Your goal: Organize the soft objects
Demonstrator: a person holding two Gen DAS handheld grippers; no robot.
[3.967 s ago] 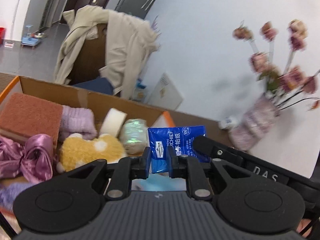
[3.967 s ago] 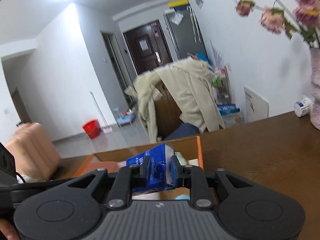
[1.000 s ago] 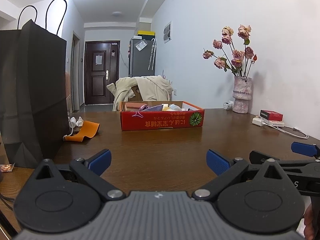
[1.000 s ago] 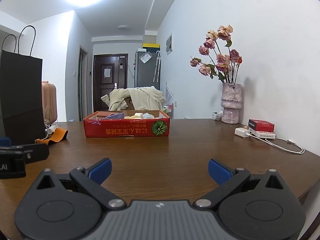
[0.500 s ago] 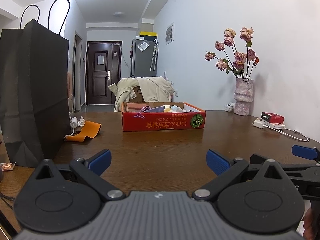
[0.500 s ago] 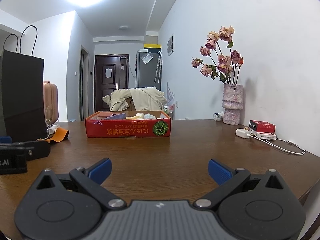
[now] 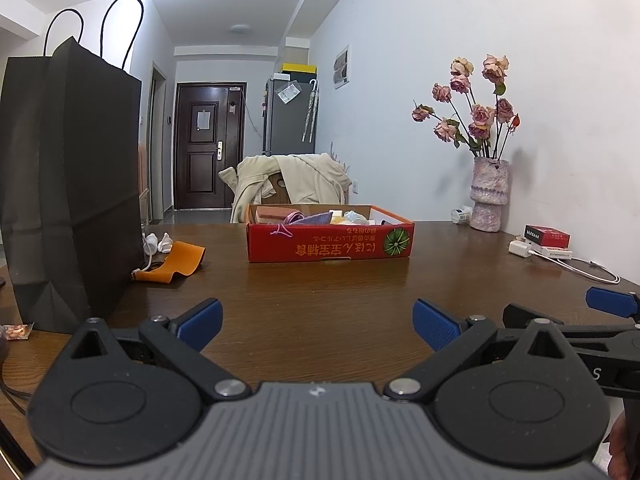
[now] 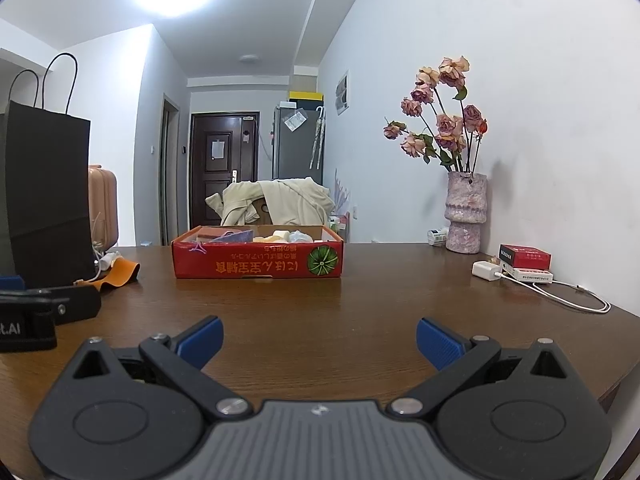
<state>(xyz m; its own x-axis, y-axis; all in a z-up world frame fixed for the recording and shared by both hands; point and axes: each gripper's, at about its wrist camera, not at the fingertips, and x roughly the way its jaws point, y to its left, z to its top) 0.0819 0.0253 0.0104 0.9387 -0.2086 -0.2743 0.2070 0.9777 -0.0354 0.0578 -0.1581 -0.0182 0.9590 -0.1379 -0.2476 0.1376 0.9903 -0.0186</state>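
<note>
Desk (image 7: 320,300): bare ahead of both hand-held grippers.
Left hand-held gripper (image 7: 318,322): spread, empty.
Right hand-held gripper (image 8: 319,340): spread, empty.
Red box (image 8: 258,266): far ahead, soft things inside.
Advice: likely finished; hold clear, level.

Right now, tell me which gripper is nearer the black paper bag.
Left. The left gripper sits just right of the black paper bag; the right gripper lies farther right, beyond the left one.

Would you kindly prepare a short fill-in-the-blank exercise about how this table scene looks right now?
1. The soft items sit inside a ____ cardboard box.
2. The left tool and the right tool are both ____ and hold nothing.
3. The vase near the wall holds dried ____.
4. The tall black paper bag stands ____ on the table.

Missing words: red; open; roses; upright
</note>
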